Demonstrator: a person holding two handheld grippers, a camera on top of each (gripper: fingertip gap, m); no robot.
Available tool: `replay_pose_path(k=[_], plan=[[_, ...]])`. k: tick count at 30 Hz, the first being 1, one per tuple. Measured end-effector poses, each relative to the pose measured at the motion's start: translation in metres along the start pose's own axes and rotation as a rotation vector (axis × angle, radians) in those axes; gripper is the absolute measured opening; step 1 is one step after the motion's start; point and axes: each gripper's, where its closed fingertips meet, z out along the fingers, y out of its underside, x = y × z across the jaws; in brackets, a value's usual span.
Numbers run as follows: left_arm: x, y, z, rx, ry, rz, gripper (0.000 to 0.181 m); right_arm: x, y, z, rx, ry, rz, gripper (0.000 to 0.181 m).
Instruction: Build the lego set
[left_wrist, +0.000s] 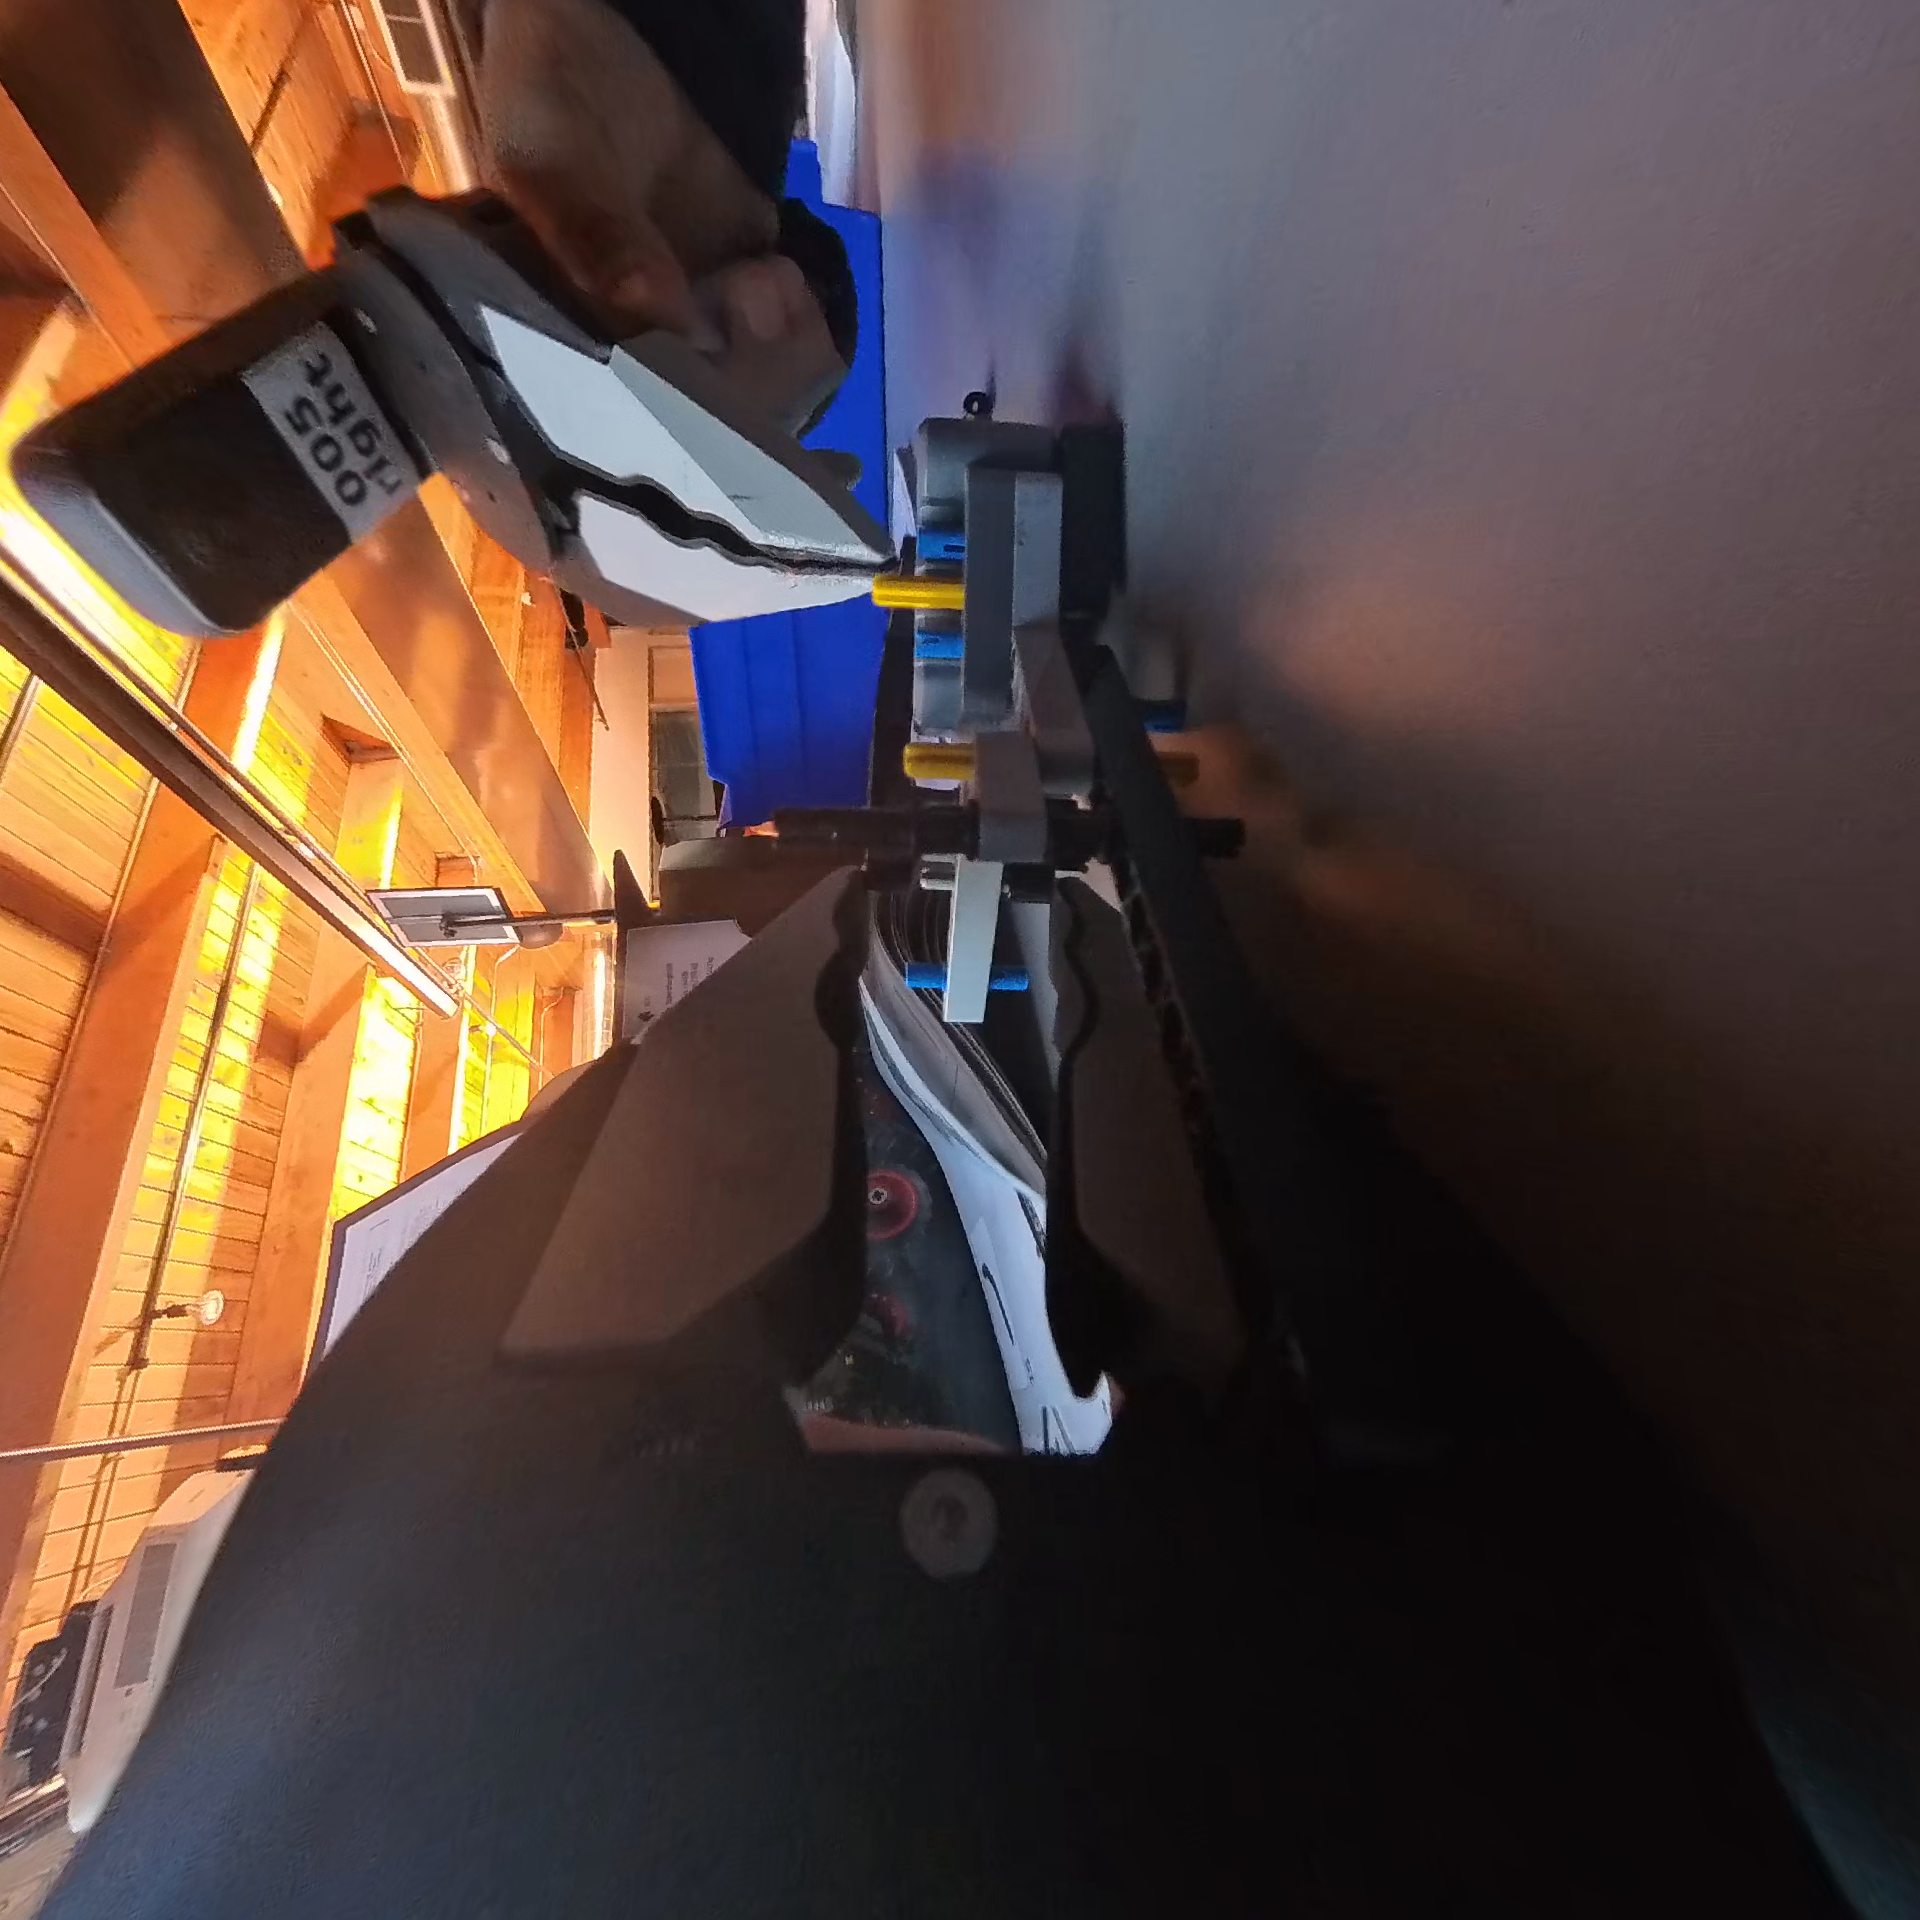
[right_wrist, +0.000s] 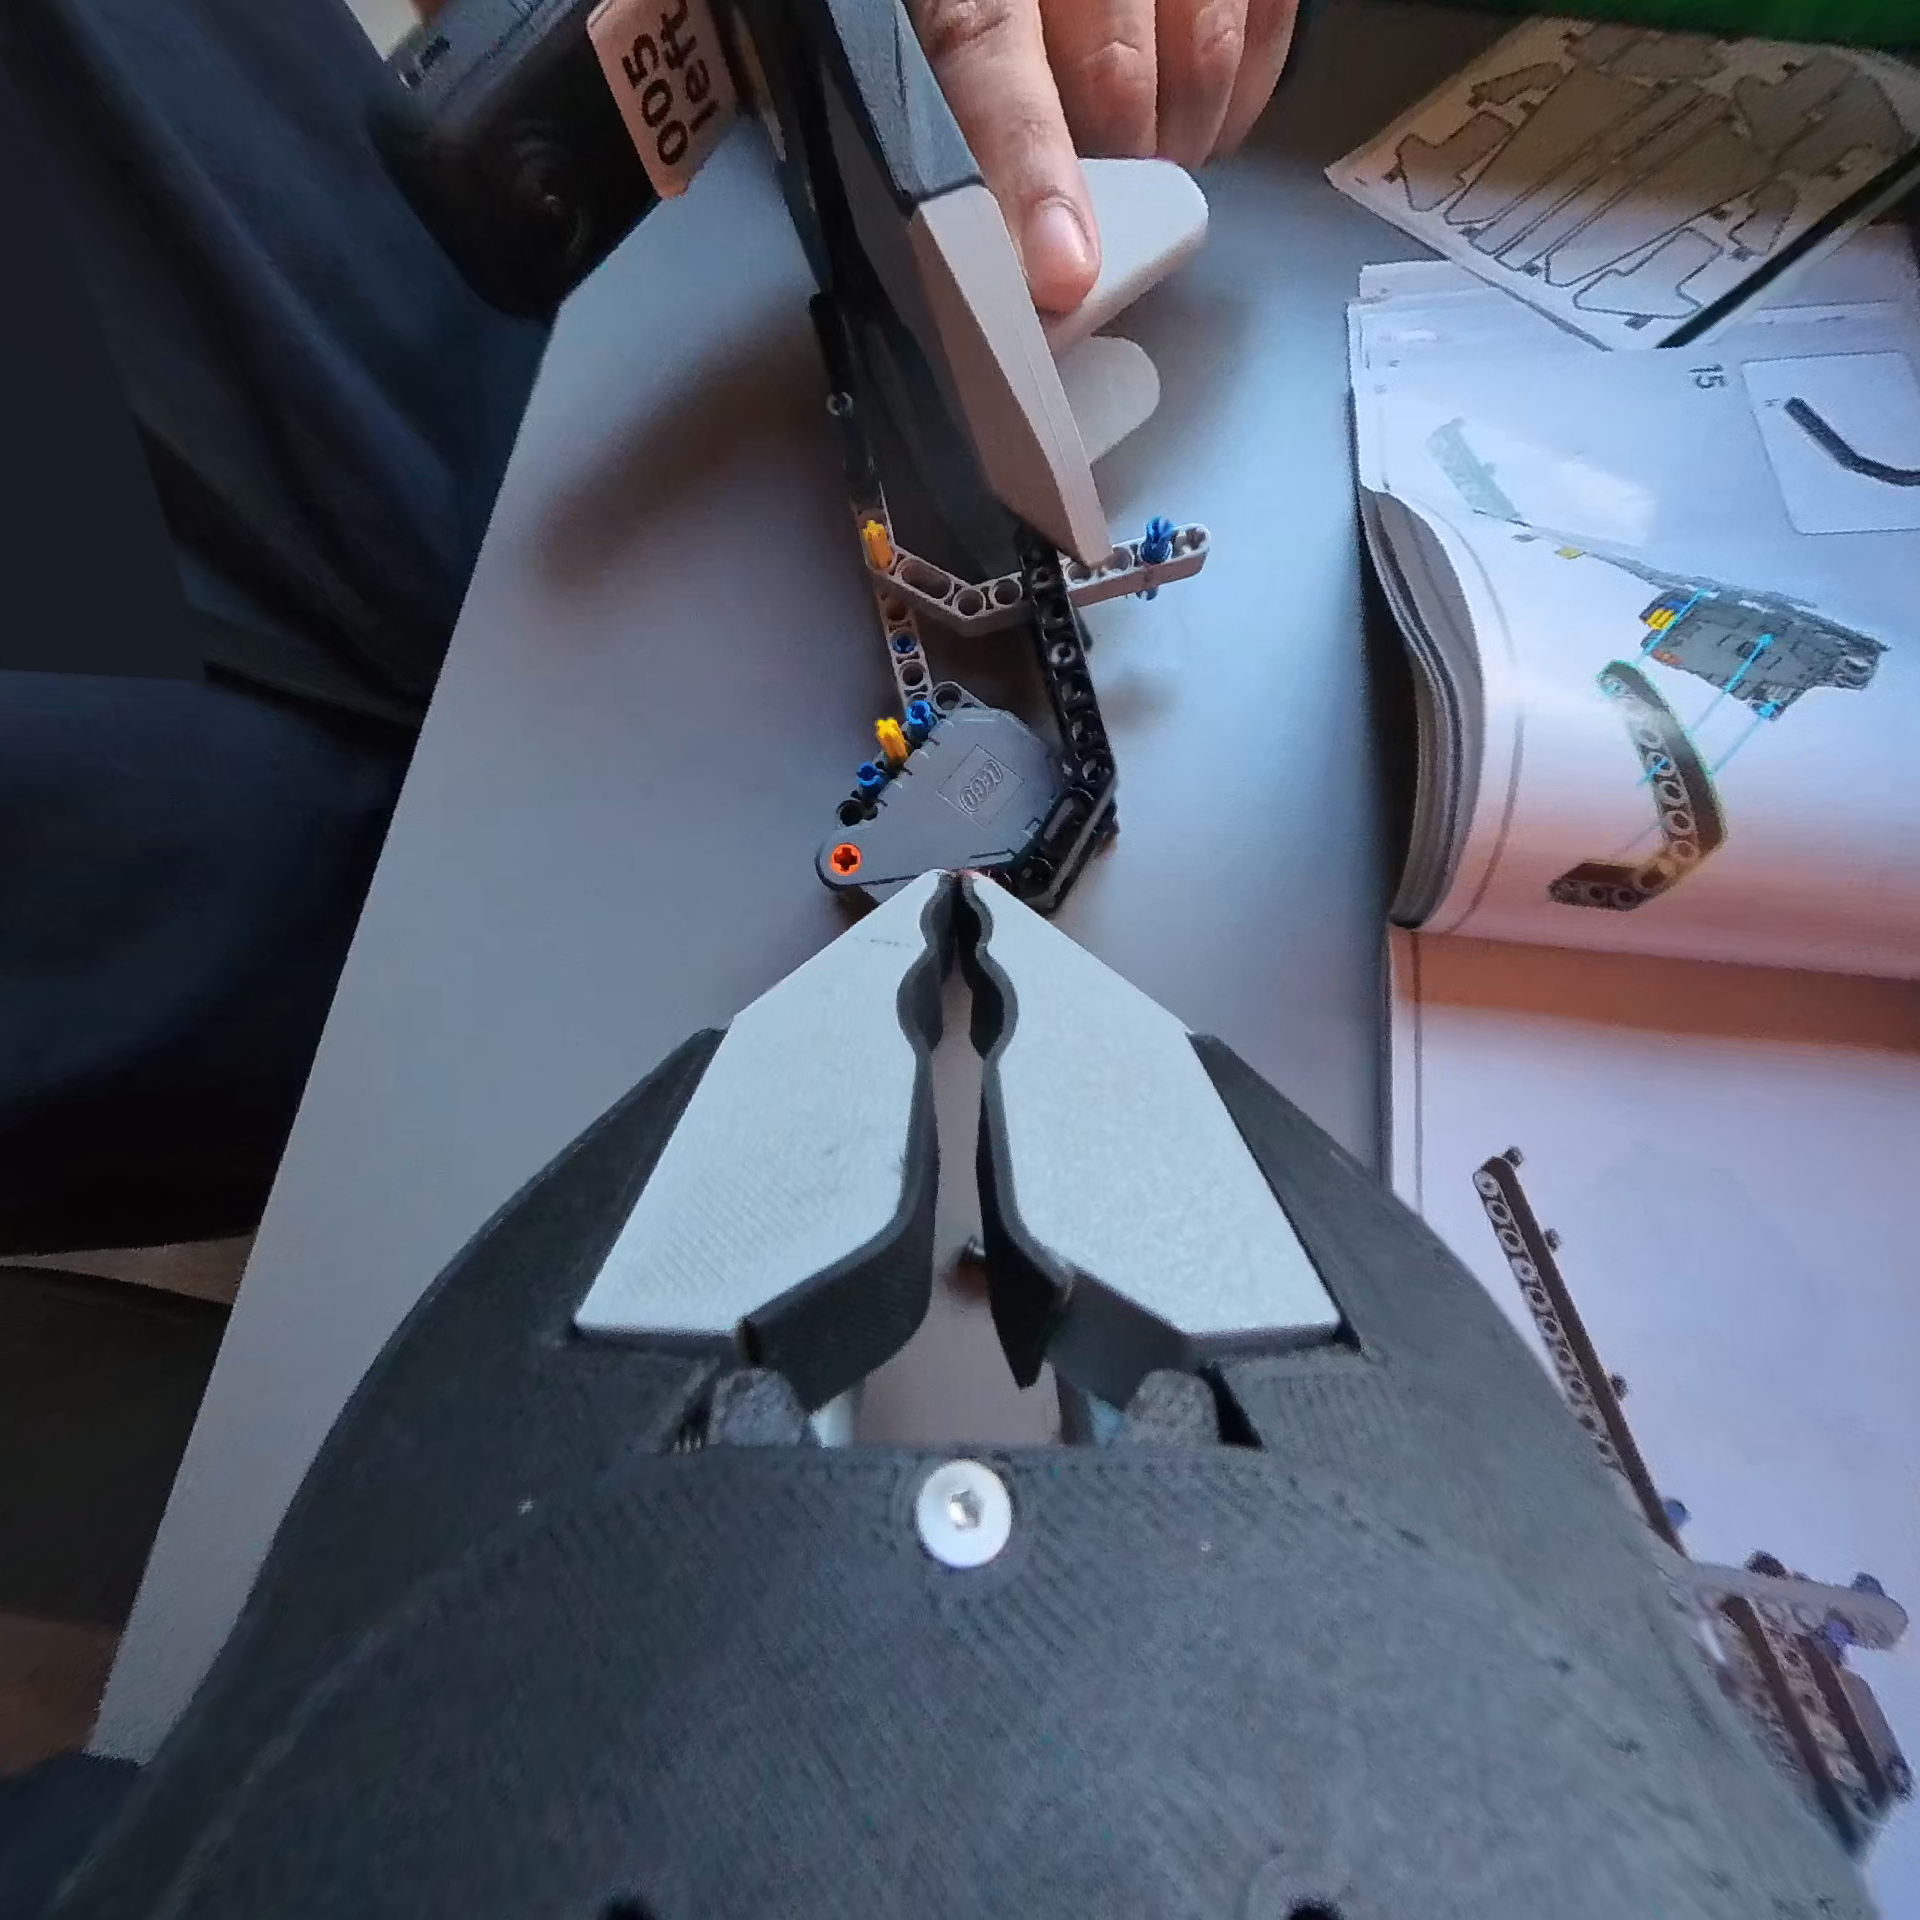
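My right gripper, fingers pressed together with nothing seen between them, has its tips at the edge of the dark grey panel, which bears a moulded brand mark, on the lego assembly lying on the grey table. My left gripper, fingers parted, straddles the assembly's light grey beam. An open instruction booklet lies beside the assembly.

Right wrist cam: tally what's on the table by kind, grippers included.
Lego builds: 2, main assembly and second build
Paper items: 2, instruction booklet and printed sheet
Grippers: 2, left gripper and right gripper
Total: 6
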Motion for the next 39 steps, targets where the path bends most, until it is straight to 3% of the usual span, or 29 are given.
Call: replay_pose_path(k=[1, 18, 22, 26, 31, 39], plan=[[0.000, 0.000, 0.000, 0.000, 0.001, -0.004, 0.032, 0.000, 0.000, 0.000, 0.013, -0.016, 0.015, 0.000], [0.000, 0.000, -0.005, -0.036, 0.088, -0.043, 0.030, 0.003, -0.001, 0.005, 0.103, -0.062, 0.057, 0.000], [0.002, 0.004, -0.005, -0.042, 0.071, -0.027, 0.030, 0.010, -0.007, -0.006, 0.179, -0.123, 0.229, 0.000], [0.002, 0.004, -0.005, -0.041, 0.071, -0.027, 0.027, 0.019, -0.014, -0.019, 0.210, -0.018, 0.176, 0.000], [0.002, 0.004, -0.004, -0.036, 0.071, -0.020, 0.028, 0.015, -0.002, -0.001, 0.094, 0.013, 0.117, 0.000], [0.005, 0.007, -0.005, -0.027, 0.076, -0.067, 0.028, 0.022, -0.031, -0.002, 0.236, 0.072, 0.090, 0.000]])
